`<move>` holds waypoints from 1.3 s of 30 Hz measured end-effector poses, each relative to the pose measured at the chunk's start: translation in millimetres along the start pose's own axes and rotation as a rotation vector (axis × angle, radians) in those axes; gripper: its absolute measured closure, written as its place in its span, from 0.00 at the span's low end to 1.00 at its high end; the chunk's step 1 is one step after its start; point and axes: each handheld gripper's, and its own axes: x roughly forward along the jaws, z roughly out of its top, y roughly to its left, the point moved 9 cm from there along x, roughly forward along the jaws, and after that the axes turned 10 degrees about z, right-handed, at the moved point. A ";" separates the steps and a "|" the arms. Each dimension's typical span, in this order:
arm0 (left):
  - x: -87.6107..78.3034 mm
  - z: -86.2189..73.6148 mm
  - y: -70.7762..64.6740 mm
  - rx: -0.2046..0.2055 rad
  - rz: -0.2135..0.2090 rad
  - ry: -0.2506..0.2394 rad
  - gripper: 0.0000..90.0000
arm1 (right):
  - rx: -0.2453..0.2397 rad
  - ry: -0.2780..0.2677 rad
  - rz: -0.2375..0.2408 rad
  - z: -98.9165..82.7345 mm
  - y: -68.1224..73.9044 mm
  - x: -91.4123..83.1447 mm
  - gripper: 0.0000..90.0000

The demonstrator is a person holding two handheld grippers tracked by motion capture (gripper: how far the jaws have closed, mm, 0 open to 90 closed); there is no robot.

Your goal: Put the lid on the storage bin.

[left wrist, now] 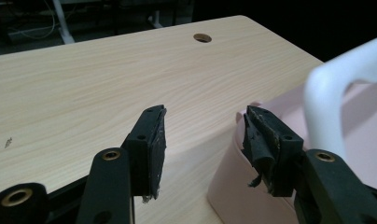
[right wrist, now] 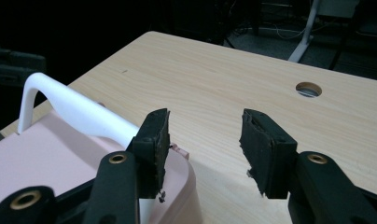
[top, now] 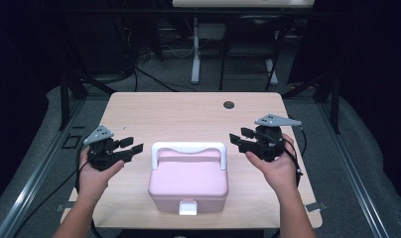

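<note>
Pink box (top: 188, 183) front cut by near edge shadow; white latch (top: 187, 207) small, detail unclear. White handle (top: 189, 148) upright across lid. Box centred near front edge of surface (top: 188, 111). Left gripper (top: 131, 146) just left of handle, right gripper (top: 239, 138) just right; both sets of fingers (left wrist: 151, 149) apart, gripping nothing. Far half of surface bare, round hole (top: 229, 105) near back edge. Beyond: dark room, desk legs, cables on grey floor.
</note>
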 end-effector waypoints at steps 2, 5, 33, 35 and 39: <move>4.7 -0.6 5.0 0.000 0.015 0.010 0.54 | -0.001 0.004 -0.002 -1.3 0.2 1.8 0.57; 11.0 -1.6 11.0 -0.014 0.024 0.025 0.53 | -0.006 0.007 0.000 -1.6 1.7 3.4 0.57; 23.9 -38.7 40.7 -0.068 0.082 0.051 0.52 | 0.069 -0.025 -0.159 -96.7 -38.0 9.4 0.56; 25.7 -42.9 43.0 -0.072 0.092 0.052 0.52 | 0.066 -0.036 -0.185 -103.1 -44.7 10.2 0.56; 29.3 -51.7 46.7 -0.094 0.103 0.056 0.52 | 0.064 -0.059 -0.237 -114.4 -54.6 12.9 0.55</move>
